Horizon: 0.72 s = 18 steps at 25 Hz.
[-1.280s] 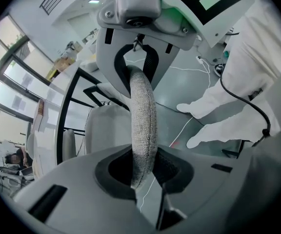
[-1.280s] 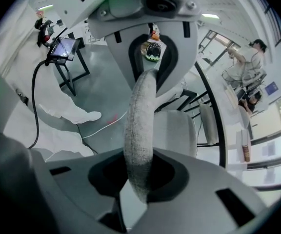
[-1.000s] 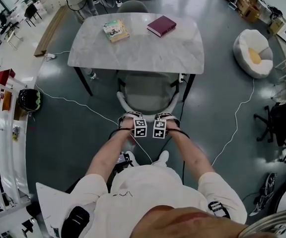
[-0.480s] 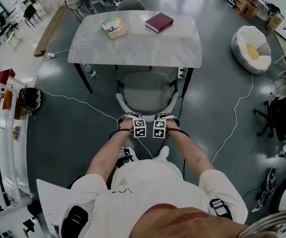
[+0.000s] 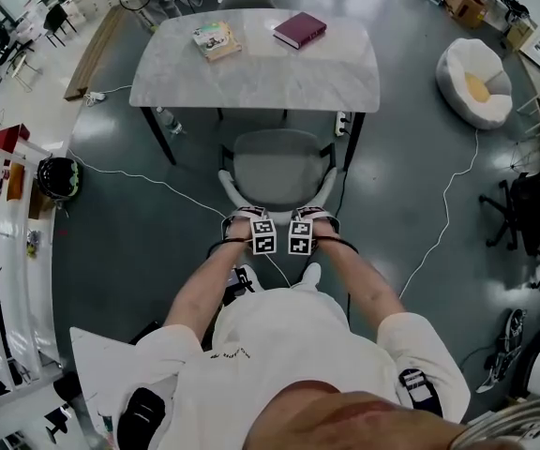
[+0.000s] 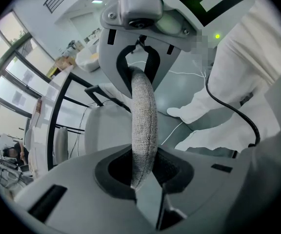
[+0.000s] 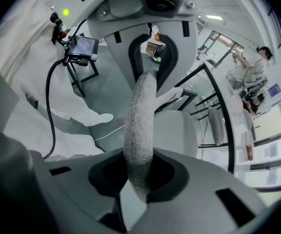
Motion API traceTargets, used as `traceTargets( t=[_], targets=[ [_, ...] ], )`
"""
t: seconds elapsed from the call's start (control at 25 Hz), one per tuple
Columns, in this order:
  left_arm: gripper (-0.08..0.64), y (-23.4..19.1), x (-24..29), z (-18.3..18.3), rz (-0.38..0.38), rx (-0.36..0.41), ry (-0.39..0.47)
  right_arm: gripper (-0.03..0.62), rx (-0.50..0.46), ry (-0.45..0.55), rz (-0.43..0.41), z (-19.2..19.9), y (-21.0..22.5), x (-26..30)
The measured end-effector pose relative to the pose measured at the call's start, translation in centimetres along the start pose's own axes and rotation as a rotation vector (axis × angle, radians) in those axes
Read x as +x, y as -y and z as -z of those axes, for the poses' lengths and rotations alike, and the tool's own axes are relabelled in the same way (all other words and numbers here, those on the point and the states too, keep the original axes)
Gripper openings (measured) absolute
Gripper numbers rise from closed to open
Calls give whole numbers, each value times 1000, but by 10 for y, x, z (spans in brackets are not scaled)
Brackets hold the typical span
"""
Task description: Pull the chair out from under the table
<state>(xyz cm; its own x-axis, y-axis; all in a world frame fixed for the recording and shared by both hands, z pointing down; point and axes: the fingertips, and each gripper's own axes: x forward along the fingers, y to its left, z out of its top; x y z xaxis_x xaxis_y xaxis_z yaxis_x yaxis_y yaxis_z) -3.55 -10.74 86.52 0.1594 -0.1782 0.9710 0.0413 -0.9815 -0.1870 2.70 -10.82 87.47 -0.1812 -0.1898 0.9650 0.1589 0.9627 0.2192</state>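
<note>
Two books lie at the far edge of the marble surface (image 5: 251,82): a pale book (image 5: 217,39) and a red book (image 5: 299,29). Grey glossy floor (image 5: 129,251) surrounds it, with a beanbag (image 5: 476,82) well apart. The chair (image 5: 277,162) stands at the near edge, its legs hidden. Left tool (image 5: 244,217) and right tool (image 5: 315,217) each clamp the padded backrest rim (image 6: 143,116).
</note>
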Motion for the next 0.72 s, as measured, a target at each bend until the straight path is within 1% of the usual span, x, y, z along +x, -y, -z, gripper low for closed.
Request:
traceTargets(
  t=[0.48,0.72],
  targets=[
    [75,36,-7,-3,6,-15,1,84,1,4,-5,-6,-36,-7],
    [75,59,-12,-7,19,-19,9,84,7,2,-24,-9,-59,-13]
  ],
)
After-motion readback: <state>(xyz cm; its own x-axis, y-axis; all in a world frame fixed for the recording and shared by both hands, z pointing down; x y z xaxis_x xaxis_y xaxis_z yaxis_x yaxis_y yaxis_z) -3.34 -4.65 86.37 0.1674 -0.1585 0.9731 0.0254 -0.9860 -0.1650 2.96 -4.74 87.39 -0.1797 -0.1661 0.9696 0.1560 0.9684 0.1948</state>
